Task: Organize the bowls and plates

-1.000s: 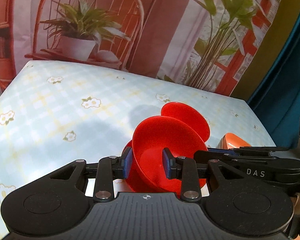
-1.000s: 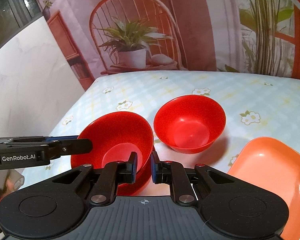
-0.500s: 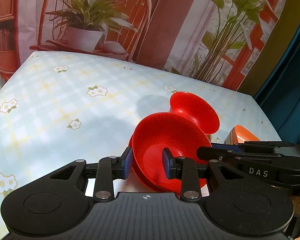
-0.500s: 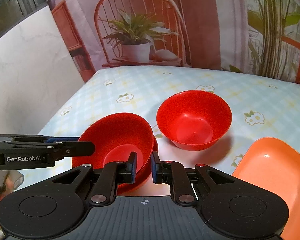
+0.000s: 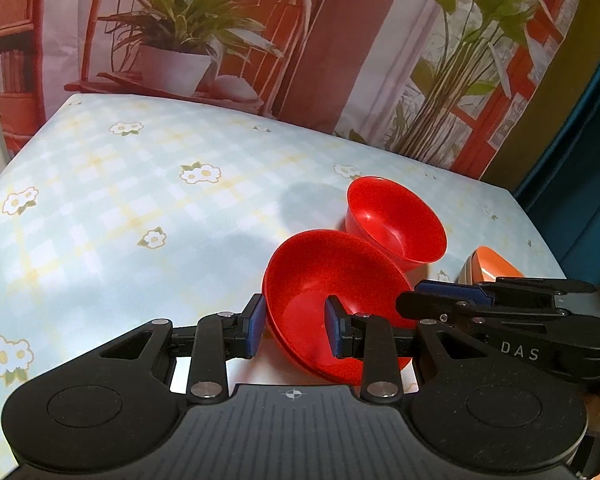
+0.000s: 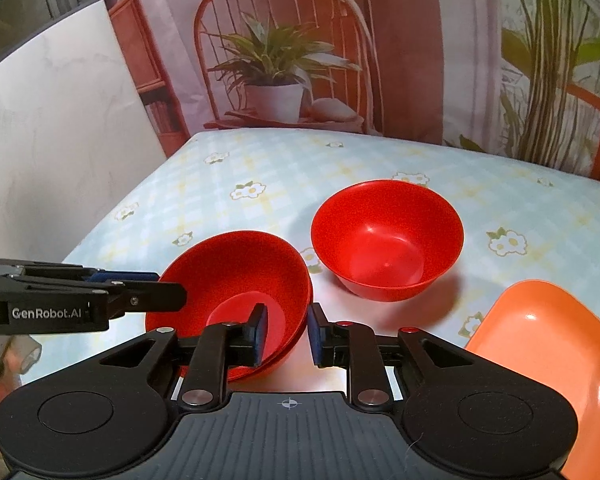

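Altogether three red bowls: two nested point(image 6: 236, 280) at the table's near edge, one apart point(image 6: 388, 240) at 1 o'clock. One orange plate point(image 6: 548, 344) lies at 3 o'clock, a sliver in the left view. Both the left gripper point(image 5: 294, 328) and the right gripper point(image 6: 287, 334) stand spread, straddling the stack's rim. Only the right view shows the wall point(image 6: 48, 140).
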`<move>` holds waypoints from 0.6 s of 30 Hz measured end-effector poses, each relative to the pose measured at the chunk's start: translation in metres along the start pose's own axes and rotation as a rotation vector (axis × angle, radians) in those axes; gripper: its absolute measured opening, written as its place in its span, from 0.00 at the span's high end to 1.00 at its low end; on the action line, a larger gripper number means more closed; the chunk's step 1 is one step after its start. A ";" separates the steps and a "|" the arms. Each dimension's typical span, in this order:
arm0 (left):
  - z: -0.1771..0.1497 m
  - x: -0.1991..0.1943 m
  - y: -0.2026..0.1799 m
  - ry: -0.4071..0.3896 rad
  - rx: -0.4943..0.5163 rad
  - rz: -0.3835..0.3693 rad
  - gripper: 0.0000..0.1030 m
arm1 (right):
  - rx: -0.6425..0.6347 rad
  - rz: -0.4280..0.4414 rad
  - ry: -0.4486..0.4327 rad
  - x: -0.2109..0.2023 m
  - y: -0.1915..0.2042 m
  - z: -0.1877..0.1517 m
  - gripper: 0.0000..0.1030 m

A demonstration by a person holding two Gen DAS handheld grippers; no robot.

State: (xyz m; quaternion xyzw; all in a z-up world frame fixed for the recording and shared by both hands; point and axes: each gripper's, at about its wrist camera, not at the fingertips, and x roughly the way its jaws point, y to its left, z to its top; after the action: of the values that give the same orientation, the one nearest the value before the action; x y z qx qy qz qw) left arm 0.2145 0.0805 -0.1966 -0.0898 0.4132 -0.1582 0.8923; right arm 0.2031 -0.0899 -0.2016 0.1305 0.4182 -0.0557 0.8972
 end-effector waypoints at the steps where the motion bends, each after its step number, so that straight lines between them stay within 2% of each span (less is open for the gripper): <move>1: 0.000 0.000 0.000 -0.001 -0.001 0.003 0.68 | -0.003 0.001 -0.002 0.000 0.000 0.000 0.79; 12: 0.018 -0.004 -0.002 -0.049 0.008 0.023 0.66 | 0.005 -0.020 -0.043 -0.011 -0.012 0.007 0.79; 18: 0.037 0.002 -0.014 -0.067 0.044 0.012 0.64 | 0.017 -0.058 -0.073 -0.015 -0.032 0.017 0.72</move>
State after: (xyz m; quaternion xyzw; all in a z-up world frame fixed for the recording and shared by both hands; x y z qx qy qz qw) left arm 0.2412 0.0674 -0.1698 -0.0730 0.3802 -0.1585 0.9083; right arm 0.1991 -0.1254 -0.1857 0.1237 0.3884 -0.0897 0.9087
